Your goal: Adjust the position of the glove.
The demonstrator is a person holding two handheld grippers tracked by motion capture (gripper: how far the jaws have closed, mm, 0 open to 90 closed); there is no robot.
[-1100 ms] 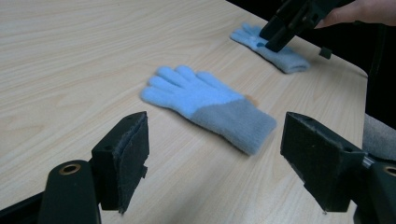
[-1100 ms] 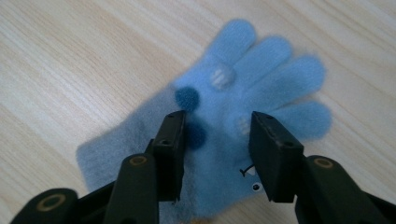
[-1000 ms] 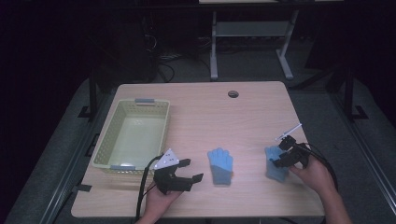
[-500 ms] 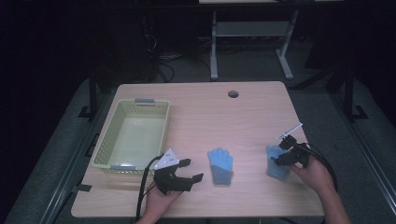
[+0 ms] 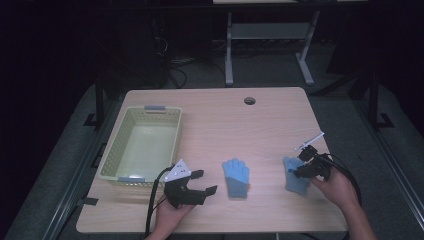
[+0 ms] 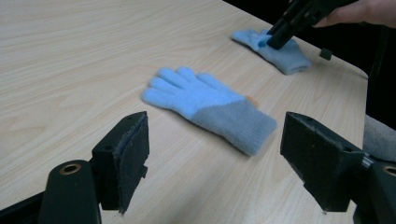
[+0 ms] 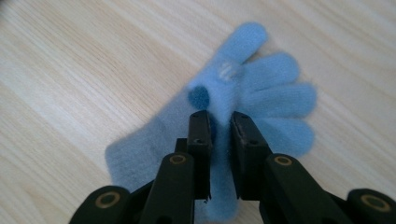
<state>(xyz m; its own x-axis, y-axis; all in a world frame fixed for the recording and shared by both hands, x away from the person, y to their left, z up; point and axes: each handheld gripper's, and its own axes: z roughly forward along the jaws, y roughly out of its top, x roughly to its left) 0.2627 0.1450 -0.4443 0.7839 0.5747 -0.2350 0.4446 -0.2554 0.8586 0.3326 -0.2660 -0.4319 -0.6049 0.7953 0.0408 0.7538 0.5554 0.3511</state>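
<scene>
Wooden table (image 5: pixel 220 120) under us, right gripper (image 7: pixel 219 128) pinching a blue glove (image 7: pixel 261 93) near the right edge, fingers toward the far edge, left gripper (image 6: pixel 212 154) wide open and empty, our right gripper view shows the pinched fold.

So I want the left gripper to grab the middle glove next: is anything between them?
Nothing visible. The left gripper stands open, and only bare table lies between it and the middle glove. The right gripper pinches the other glove farther off.

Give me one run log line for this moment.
right gripper: shut on right glove | left gripper: open, facing middle glove | basket: empty
</scene>
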